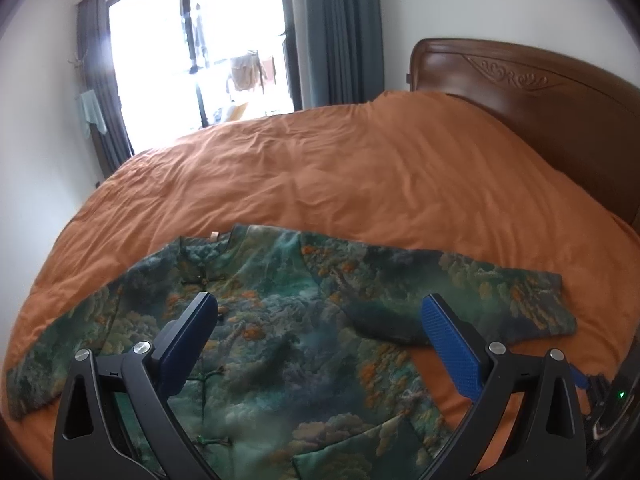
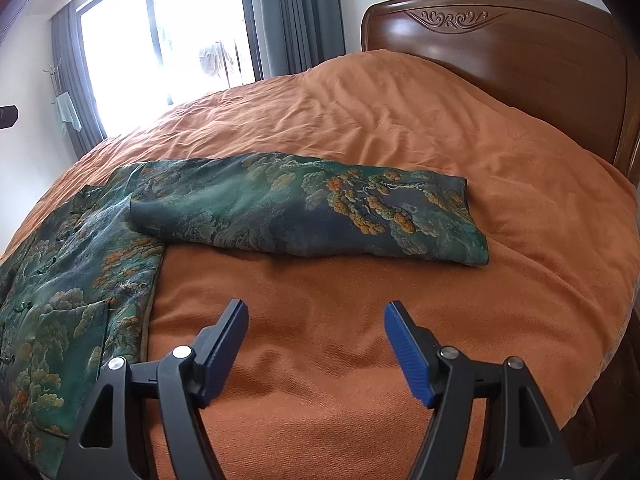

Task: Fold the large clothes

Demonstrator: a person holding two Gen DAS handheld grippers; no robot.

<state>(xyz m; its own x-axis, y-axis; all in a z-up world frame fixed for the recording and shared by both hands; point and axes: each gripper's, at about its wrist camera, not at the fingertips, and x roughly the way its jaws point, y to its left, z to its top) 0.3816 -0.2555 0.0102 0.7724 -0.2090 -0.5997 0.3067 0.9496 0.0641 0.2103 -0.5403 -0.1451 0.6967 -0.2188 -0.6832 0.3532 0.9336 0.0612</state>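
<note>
1. The green landscape-print jacket (image 1: 280, 320) lies flat and face up on the orange bedcover (image 1: 360, 168), at the edge of the bed farthest from the carved wooden headboard (image 1: 540, 92).
2. The left wrist view shows the jacket's whole front: the collar (image 1: 208, 246), the row of knot buttons (image 1: 208, 376) down the middle, and both sleeves spread out. The sleeve away from the headboard (image 1: 48, 360) shows only here.
3. The right wrist view shows mainly the sleeve on the headboard side (image 2: 320, 208), its cuff (image 2: 474, 220) toward the headboard, plus one strip of the body (image 2: 80, 280) at the left edge.
4. The sleeves form one long line running toward and away from the headboard; the body crosses it, with the collar on the window (image 1: 192, 52) side.
5. The left hand-held gripper (image 1: 320, 308) hovers over the jacket's chest, jaws apart, nothing between them.
6. The right hand-held gripper (image 2: 316, 316) stands over bare bedcover, nearer the camera than the headboard-side sleeve, jaws apart and empty.
</note>
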